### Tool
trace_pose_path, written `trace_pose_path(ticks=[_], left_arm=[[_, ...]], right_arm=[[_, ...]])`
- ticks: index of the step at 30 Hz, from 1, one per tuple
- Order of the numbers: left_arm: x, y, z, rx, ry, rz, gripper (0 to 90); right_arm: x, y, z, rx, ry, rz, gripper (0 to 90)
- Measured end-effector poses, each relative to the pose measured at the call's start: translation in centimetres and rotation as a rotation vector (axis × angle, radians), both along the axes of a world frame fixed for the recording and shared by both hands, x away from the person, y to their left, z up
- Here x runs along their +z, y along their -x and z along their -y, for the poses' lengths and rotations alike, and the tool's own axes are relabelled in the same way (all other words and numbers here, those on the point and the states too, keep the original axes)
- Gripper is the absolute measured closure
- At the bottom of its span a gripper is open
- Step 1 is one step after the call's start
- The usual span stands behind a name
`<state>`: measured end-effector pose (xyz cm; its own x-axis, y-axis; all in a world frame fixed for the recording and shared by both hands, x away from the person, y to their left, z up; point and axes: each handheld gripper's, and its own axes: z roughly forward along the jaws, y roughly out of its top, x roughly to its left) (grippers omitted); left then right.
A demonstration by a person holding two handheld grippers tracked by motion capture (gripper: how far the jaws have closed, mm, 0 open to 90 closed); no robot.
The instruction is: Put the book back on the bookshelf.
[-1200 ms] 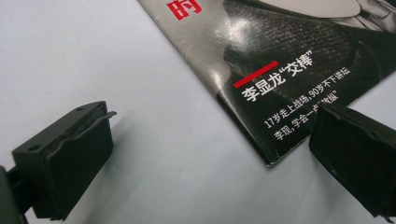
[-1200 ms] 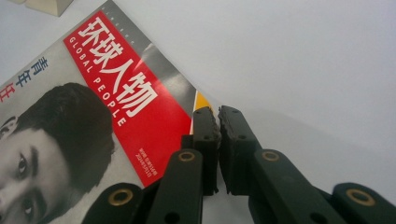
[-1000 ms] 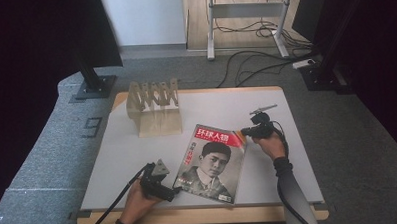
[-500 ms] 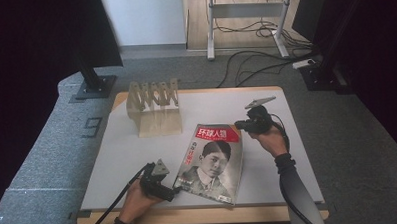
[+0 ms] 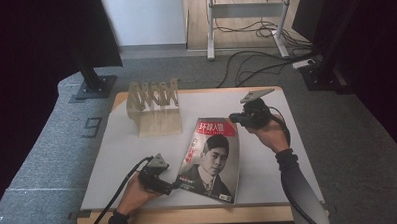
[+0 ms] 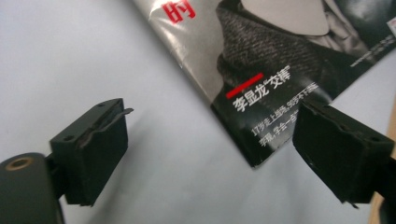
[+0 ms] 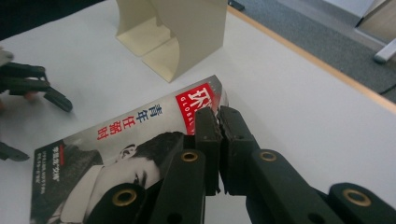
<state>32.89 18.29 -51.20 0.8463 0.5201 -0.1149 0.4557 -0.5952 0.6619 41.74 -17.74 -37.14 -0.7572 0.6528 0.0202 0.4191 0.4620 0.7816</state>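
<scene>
A magazine (image 5: 210,159) with a portrait and a red title bar on its cover lies on the white tabletop (image 5: 118,160). My right gripper (image 5: 234,119) is shut on its far right corner, which is raised off the surface. The right gripper view has the right gripper (image 7: 218,113) pinching the magazine (image 7: 116,135) at the red title bar. My left gripper (image 5: 171,186) stands open at the near left corner. In the left gripper view the left gripper (image 6: 212,135) straddles that corner of the magazine (image 6: 261,70), its jaws wide apart and touching nothing.
A pale wooden slotted rack (image 5: 154,106) stands at the back left of the table, just beyond the magazine, and it appears as the rack (image 7: 173,28) in the right gripper view. The table's wooden edge (image 5: 190,216) runs close behind my left hand. Cables lie on the floor beyond.
My right gripper has moved away from me and upward with the magazine's far right corner, so that edge has lifted and the cover bows. My left gripper has stayed put and open.
</scene>
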Motion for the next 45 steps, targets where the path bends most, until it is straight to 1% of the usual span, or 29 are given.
trace_pose_path(ticks=[1, 3, 5, 7, 11, 12, 13, 15, 16, 19, 21, 23, 25, 27, 28, 30, 32, 33, 35, 37, 38, 41, 43, 45], left_arm=[[0.2, -0.2, 0.1, -0.012, 0.001, 0.000, 12.0], [0.7, -0.6, 0.3, -0.033, 0.009, -0.003, 13.2], [1.2, -1.1, 0.6, -0.052, 0.027, -0.013, 14.2], [1.5, -1.6, 1.0, -0.069, 0.030, -0.015, 14.3], [2.0, -2.8, 2.0, -0.117, 0.022, -0.024, 15.8], [2.1, -3.2, 2.4, -0.136, 0.019, -0.031, 16.3], [2.2, -3.4, 2.7, -0.148, 0.018, -0.028, 16.6], [2.3, -4.1, 3.4, -0.171, -0.002, -0.026, 19.5], [2.4, -4.3, 3.6, -0.182, -0.008, -0.024, 19.8], [2.3, -5.2, 4.3, -0.208, -0.022, -0.037, 22.8], [2.1, -5.8, 4.6, -0.217, -0.015, -0.052, 24.2], [1.9, -6.3, 4.8, -0.232, -0.003, -0.075, 27.6], [1.6, -6.6, 5.1, -0.253, 0.005, -0.097, 29.9], [1.4, -6.9, 5.3, -0.264, 0.004, -0.110, 31.5], [1.3, -7.0, 5.4, -0.275, 0.006, -0.122, 33.5], [1.2, -7.1, 5.6, -0.286, 0.006, -0.131, 37.2], [1.1, -7.1, 5.7, -0.302, 0.028, -0.146, 42.8], [1.0, -7.1, 5.8, -0.298, 0.033, -0.147, 45.2], [0.9, -7.3, 5.8, -0.291, 0.058, -0.170, 48.4], [0.8, -7.5, 5.7, -0.284, 0.092, -0.204, 54.1], [0.8, -7.6, 5.6, -0.284, 0.106, -0.212, 57.0], [1.0, -7.4, 5.6, -0.295, 0.136, -0.208, 64.9], [1.4, -7.2, 5.5, -0.304, 0.149, -0.183, 70.7], [1.8, -7.0, 5.5, -0.290, 0.146, -0.155, 73.4]], right_arm=[[0.7, 0.3, -0.1, 0.006, -0.002, 0.014, 85.9], [1.5, 0.6, -0.1, 0.015, -0.004, 0.031, 85.8], [2.1, 0.8, 0.0, 0.019, -0.006, 0.045, 85.9], [2.7, 1.0, 0.1, 0.025, -0.007, 0.059, 85.9], [3.6, 1.5, 0.4, 0.034, -0.013, 0.081, 85.9], [3.8, 1.5, 0.4, 0.037, -0.013, 0.085, 85.9], [3.9, 1.6, 0.5, 0.041, -0.014, 0.092, 85.9], [4.2, 1.7, 0.6, 0.041, -0.017, 0.094, 85.9], [4.3, 1.8, 0.6, 0.043, -0.016, 0.097, 85.9], [4.6, 2.0, 0.7, 0.051, -0.016, 0.103, 85.9], [4.8, 2.1, 0.8, 0.055, -0.017, 0.110, 85.9], [4.9, 2.3, 0.8, 0.058, -0.020, 0.114, 85.9], [5.1, 2.4, 0.9, 0.061, -0.022, 0.117, 85.9], [5.2, 2.4, 0.9, 0.065, -0.023, 0.119, 85.9], [5.2, 2.4, 0.9, 0.065, -0.022, 0.119, 85.9], [5.3, 2.5, 1.0, 0.069, -0.024, 0.123, 85.9], [5.4, 2.5, 1.0, 0.072, -0.026, 0.125, 85.9], [5.4, 2.6, 0.9, 0.072, -0.026, 0.126, 85.9], [5.5, 2.6, 0.9, 0.076, -0.027, 0.128, 85.9], [5.6, 2.6, 0.9, 0.076, -0.029, 0.131, 85.9], [5.6, 2.7, 0.9, 0.075, -0.029, 0.132, 85.9], [5.7, 2.7, 1.0, 0.076, -0.028, 0.136, 85.9], [5.8, 2.7, 1.1, 0.072, -0.025, 0.140, 85.9], [5.9, 2.8, 1.2, 0.063, -0.023, 0.147, 85.9]])
